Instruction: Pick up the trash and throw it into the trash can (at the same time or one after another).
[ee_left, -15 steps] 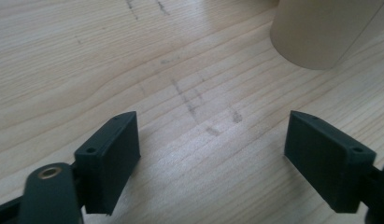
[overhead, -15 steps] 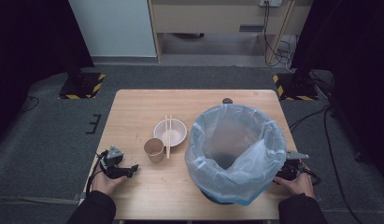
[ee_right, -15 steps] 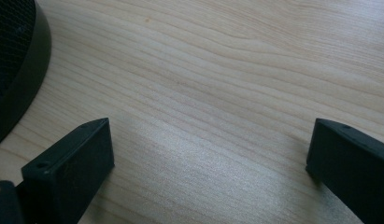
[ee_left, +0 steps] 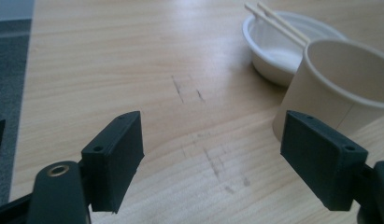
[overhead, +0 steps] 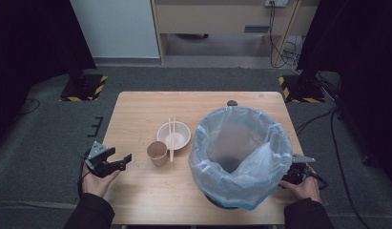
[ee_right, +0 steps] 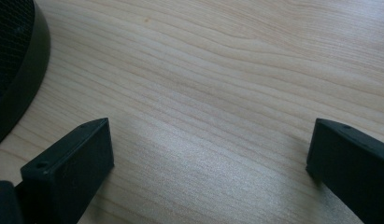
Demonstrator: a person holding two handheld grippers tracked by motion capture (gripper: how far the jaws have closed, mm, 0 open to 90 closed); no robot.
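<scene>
A brown paper cup [overhead: 158, 152] stands upright on the wooden table [overhead: 136, 205]. Just behind it sits a white bowl [overhead: 180, 136] with a pair of chopsticks [overhead: 171, 138] laid across it. My left gripper [overhead: 123, 162] hovers open to the left of the cup and points toward it. Its own view has the cup [ee_left: 339, 88] beside the right jaw, outside the empty gap of my left gripper [ee_left: 217, 154], with the bowl [ee_left: 283, 46] and chopsticks [ee_left: 278, 21] behind. My right gripper [overhead: 289, 177] rests at the table's right edge, partly hidden behind the bin. In its own view my right gripper [ee_right: 208, 154] is open over bare wood.
A large round bin lined with a pale blue plastic bag [overhead: 241, 152] takes up the right half of the table. Its black base [ee_right: 17, 60] lies left of my right jaws. A small dark object [overhead: 232, 102] sits at the far edge. Grey carpet surrounds the table.
My left gripper has shifted a little to the left, away from the cup. The right gripper and the objects on the table have stayed put.
</scene>
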